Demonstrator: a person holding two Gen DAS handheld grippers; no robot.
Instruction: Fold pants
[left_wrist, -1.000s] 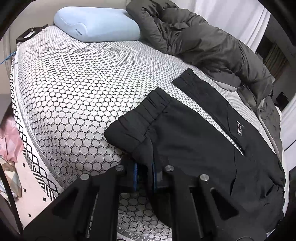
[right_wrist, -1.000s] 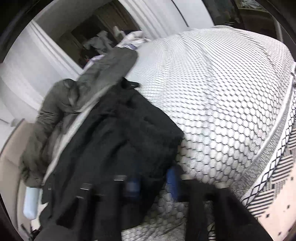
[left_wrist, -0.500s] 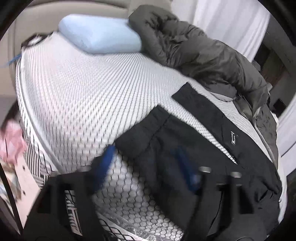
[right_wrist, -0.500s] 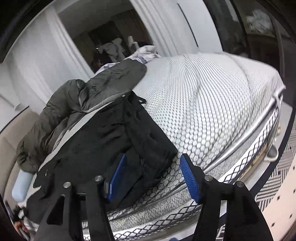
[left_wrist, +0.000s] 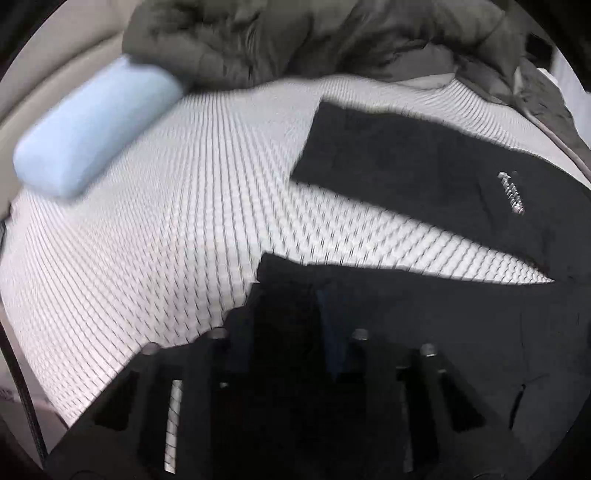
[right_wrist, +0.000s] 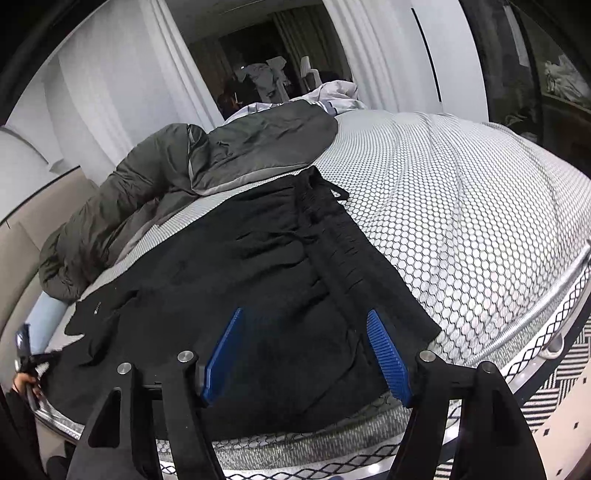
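The black pants (left_wrist: 424, 173) lie spread on the honeycomb mattress (left_wrist: 147, 240), both legs pointing toward the pillow. The view is blurred. My left gripper (left_wrist: 286, 338) sits over the near leg's cuff (left_wrist: 284, 275). Its jaws are closing, with the dark cloth lying flat between the blue pads (left_wrist: 332, 339). In the right wrist view the pants (right_wrist: 229, 280) show their waistband (right_wrist: 351, 258) at the bed's near edge. My right gripper (right_wrist: 304, 352) hovers just above it. Its jaws are opening and pinch nothing.
A grey-green puffer jacket (left_wrist: 332, 40) is heaped along the far side of the bed. A light blue pillow (left_wrist: 92, 129) lies at the head. The mattress edge (right_wrist: 535, 317) drops to a black-and-white patterned rug (right_wrist: 554, 387). White curtains (right_wrist: 110, 85) hang behind.
My left gripper let go of the cuff, opened wide, swung over the leg and is narrower again. My right gripper released the waist cloth, opened and drew back slightly upward.
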